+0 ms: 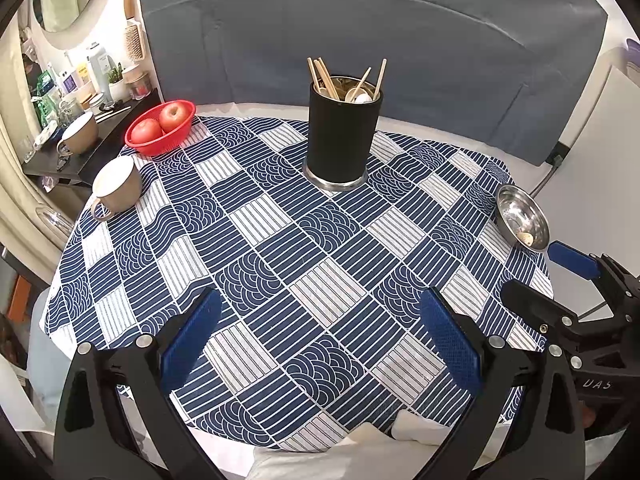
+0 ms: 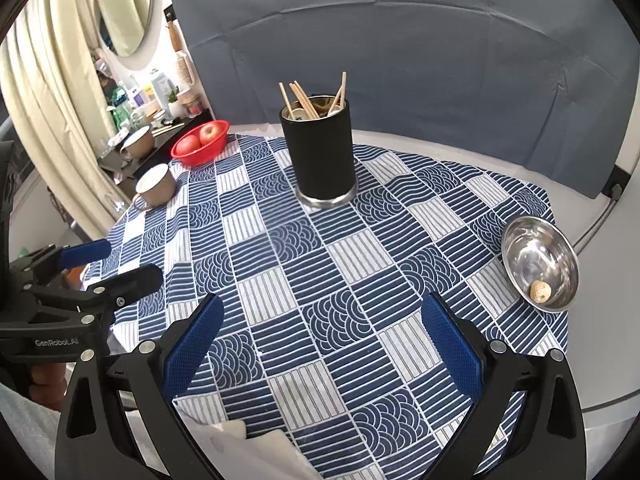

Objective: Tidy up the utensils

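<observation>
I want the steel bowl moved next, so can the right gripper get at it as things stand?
Probably yes. The right gripper is open and holds nothing, and the bowl sits on that side near the cloth's edge, with only bare cloth between them.

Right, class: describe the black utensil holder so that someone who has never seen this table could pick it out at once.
Start at the round table under the blue-and-white patterned tablecloth. Near its far middle, before the grey backdrop, stands the tall black cylindrical utensil holder with a silver base. It alone holds wooden chopsticks and spoons, unlike the red basket of apples.
</observation>
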The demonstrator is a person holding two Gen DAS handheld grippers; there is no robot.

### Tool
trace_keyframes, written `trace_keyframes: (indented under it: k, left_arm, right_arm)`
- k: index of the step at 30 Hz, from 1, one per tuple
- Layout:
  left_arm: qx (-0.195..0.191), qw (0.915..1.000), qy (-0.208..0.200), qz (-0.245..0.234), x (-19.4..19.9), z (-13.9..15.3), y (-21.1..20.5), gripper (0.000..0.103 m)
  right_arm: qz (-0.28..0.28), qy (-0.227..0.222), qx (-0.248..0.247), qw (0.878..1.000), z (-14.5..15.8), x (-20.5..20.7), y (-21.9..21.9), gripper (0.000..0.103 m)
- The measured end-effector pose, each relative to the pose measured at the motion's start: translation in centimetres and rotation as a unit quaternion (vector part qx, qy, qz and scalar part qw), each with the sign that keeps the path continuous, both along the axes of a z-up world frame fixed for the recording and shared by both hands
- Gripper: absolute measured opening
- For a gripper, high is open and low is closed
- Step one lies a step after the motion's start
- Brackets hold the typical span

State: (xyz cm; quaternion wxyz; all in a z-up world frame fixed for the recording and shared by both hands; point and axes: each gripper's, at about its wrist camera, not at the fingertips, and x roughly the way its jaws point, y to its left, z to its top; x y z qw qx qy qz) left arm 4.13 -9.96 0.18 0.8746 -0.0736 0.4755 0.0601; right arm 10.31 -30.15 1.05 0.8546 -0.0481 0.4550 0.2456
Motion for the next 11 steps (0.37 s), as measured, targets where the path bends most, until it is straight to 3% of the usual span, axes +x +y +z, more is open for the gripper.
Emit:
trace_keyframes:
  k: [11]
  left_arm:
    - [0.004,1.0,-0.006,0.001,0.68,-0.04,0.68,0.097]
  right_arm:
    - [-0.007,0.01,0.002,1.0,-0.37,0.77,0.05,0.095]
